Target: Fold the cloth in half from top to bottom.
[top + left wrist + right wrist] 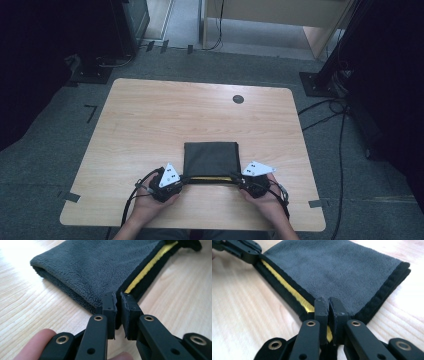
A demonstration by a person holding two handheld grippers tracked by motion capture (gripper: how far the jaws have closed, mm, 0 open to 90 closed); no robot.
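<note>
Two hand-held grippers pinch the near corners of a folded grey cloth (210, 158) lying flat on the wooden surface (150, 115), near the person's edge. The left hand-held gripper (181, 178) and right hand-held gripper (238, 179) each have their jaws nearly closed on the cloth's black-bound near edge. Judged from the compact rectangle, folding looks well advanced; a further fold or a release may remain. The gripper views reveal a yellow stripe (291, 291) and the stacked layers; the high view gives the overall placement.
</note>
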